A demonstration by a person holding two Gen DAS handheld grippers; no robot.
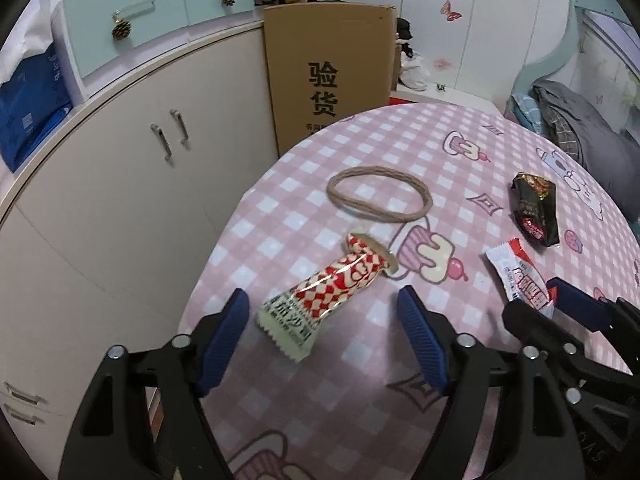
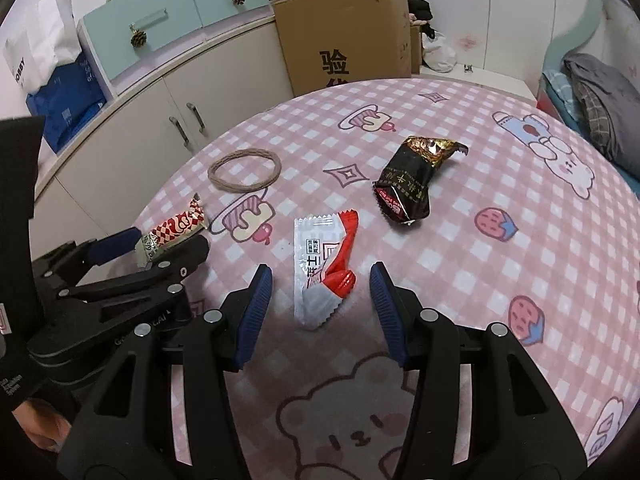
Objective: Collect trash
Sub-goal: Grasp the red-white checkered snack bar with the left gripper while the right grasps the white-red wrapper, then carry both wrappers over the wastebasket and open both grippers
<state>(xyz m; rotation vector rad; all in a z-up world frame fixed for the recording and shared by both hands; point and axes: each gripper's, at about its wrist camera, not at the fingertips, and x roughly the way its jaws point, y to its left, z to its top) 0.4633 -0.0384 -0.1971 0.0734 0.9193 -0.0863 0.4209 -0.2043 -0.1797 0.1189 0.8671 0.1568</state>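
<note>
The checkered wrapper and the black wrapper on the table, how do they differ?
The checkered wrapper is red and white with a pale end; the black wrapper is dark with a gold torn top. The checkered wrapper lies between the open fingers of the left gripper, untouched; the black wrapper lies farther back, with no gripper near it. The checkered wrapper is long and narrow; the black wrapper is broader and crumpled. Both are snack wrappers lying on the pink checked tablecloth.

The left tool [image 1: 322, 326] and the right tool [image 2: 320, 300] look alike: matte black plastic arms with triangular cut-outs, silver round screw heads at the pivots, and ribbed dark-blue pads [image 1: 420, 336] on the fingers. Small white lettering marks the left tool's black body.
</note>
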